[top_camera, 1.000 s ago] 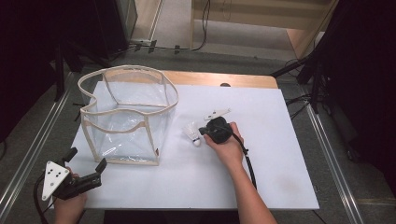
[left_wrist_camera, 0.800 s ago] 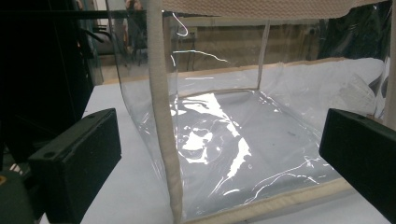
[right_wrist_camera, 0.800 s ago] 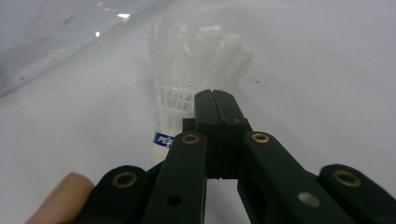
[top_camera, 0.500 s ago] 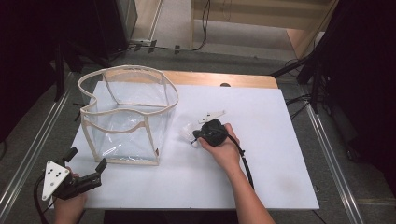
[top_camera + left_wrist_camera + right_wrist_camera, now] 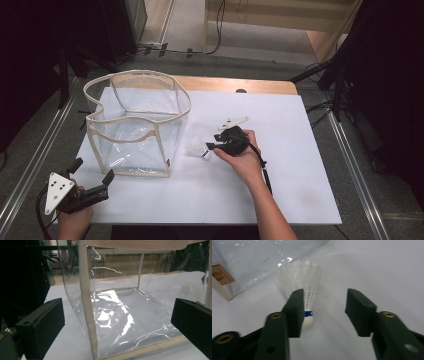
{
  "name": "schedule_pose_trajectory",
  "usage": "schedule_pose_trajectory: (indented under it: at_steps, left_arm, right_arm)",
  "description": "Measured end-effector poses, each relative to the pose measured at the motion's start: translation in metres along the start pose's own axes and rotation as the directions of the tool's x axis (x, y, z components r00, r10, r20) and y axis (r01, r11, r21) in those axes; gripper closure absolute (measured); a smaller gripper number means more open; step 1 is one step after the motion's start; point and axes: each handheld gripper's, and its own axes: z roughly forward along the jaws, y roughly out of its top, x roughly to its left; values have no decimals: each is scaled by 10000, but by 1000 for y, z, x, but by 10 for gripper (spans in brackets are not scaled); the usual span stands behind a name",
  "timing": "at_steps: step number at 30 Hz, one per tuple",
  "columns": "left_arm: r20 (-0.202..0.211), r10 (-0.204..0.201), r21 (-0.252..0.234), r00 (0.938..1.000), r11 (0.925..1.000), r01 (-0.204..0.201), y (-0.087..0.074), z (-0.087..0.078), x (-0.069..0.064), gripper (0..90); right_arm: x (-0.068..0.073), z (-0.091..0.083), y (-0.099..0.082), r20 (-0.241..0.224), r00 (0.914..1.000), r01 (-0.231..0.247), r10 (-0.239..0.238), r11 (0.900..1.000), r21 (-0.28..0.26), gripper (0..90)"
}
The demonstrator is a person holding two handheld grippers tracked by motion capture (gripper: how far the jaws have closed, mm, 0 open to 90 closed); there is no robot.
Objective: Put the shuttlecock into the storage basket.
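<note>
A white feathered shuttlecock (image 5: 302, 296) with a blue-banded cork lies on the table (image 5: 280, 190). The right gripper (image 5: 323, 307) has just been opening its fingers, now half spread; the shuttlecock rests against the nine-o'clock finger (image 5: 295, 311), unpinched.

The right gripper (image 5: 212, 142) has just been opening its jaws: a second ago they sit shut, now they stand apart, with a gap showing in the right gripper view (image 5: 323, 312). The shuttlecock (image 5: 198, 148) now lies plain on the white table (image 5: 300, 150) just beside the bag (image 5: 135, 125), its cork by one jaw, no pad pressing it. The right hand (image 5: 240, 155) sits a little lower and nearer the bag than before.
</note>
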Motion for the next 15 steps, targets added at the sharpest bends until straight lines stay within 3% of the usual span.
schedule_pose_trajectory:
  at_steps: [4,7,10,12,15]
  left_arm:
    - [-6,13,14,10000,10000,-13,0,0,0,0]
    - [-24,13,16,10000,10000,-13,0,0,0,0]
    - [-15,-4,4,10000,10000,4,0,0,0,0]
    - [-9,-11,0,10000,10000,11,0,0,0,0]
    - [-8,-14,-10,10000,10000,14,0,0,0,0]
  right_arm:
    - [3,-5,1,14,9999,118,-118,9998,183,131]
    - [7,-8,2,-27,10000,-44,45,9997,220,0]
    - [9,-10,2,-307,9995,-83,94,9993,356,0]
    - [12,-9,1,-4,9998,193,-193,9986,485,0]
    - [13,-7,1,-44,9994,340,-338,9979,549,0]
